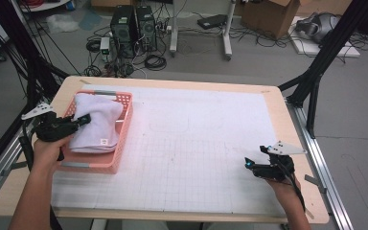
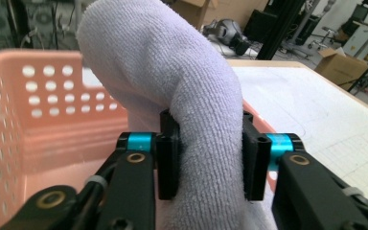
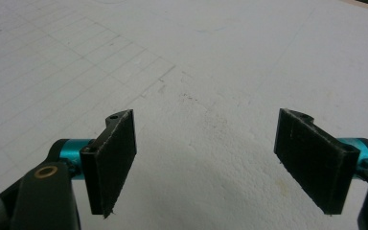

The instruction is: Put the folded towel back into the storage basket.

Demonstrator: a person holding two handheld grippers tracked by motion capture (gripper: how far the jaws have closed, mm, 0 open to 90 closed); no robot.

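Towel: draped in the pink basket at the desk's left side.
Left gripper: fingers flank a towel fold, seemingly loosening.
Right gripper: fingers spread, empty.
Advice: release fully, then lift away clear.

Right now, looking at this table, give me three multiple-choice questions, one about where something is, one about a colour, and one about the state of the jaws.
1. Where is the white towel?
A. In the basket
B. On the floor
C. Spread over the table's far right corner

2. What colour is the basket?
A. Blue
B. Pink
C. Green

3. How do the right gripper jaws stand?
A. Shut on the towel
B. Wide apart with nothing between them
C. Shut on a cup

Answers:
1 A, the high view shows the towel piled inside the basket.
2 B, its perforated walls are pink.
3 B, bare white table mat shows between them, while the left gripper has the towel between its jaws.
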